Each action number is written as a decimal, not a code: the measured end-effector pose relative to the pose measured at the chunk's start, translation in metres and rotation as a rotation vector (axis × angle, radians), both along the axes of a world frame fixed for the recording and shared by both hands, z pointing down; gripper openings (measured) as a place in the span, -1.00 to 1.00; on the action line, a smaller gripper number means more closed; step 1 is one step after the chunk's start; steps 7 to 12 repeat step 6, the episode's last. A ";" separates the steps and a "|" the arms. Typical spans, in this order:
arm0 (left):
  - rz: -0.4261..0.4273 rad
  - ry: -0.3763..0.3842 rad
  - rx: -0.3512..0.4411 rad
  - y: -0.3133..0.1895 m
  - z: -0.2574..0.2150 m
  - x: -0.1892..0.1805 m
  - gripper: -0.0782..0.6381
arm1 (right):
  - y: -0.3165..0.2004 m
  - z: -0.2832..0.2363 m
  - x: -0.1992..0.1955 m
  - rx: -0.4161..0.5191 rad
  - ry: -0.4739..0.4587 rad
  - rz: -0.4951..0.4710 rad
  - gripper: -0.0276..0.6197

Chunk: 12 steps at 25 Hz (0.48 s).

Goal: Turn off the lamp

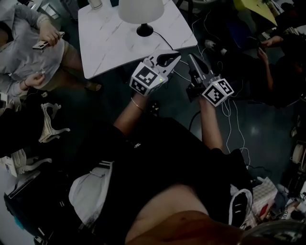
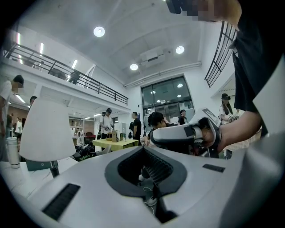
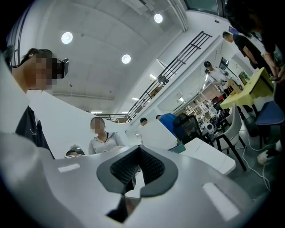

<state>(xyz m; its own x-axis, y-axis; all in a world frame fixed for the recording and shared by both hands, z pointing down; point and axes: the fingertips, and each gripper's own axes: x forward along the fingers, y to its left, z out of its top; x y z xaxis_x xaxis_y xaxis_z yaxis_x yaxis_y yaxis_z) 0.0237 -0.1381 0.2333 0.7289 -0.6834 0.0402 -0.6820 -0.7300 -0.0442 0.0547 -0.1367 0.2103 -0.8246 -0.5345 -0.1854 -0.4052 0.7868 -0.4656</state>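
Lamp (image 1: 141,12) ahead of left gripper (image 1: 172,57), right gripper (image 1: 192,58) alongside.

One lamp (image 1: 141,10), one table (image 1: 107,45).

Big open hall, two storeys. White ceiling (image 2: 133,26) carried round recessed lights (image 2: 99,31), all lit. A mezzanine with black railing (image 2: 67,73) ran along the white wall. Tall glazed front (image 2: 167,95) at the far end, probably doors, too small to be sure. Floor (image 1: 267,134) was dark, with cables (image 1: 234,119) strewn across it. White marble-look table (image 1: 110,43) stood close by, yellow table (image 2: 116,142) further back, white chair (image 3: 233,121) off to one side.
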 end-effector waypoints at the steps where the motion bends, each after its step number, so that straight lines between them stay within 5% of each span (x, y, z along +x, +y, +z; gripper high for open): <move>1: 0.002 0.003 0.001 0.001 0.000 -0.001 -0.76 | 0.001 0.001 -0.001 -0.001 -0.003 0.002 -0.91; 12: -0.021 0.002 0.003 0.003 0.004 -0.016 -0.76 | 0.000 0.007 -0.015 -0.007 -0.015 -0.003 -0.91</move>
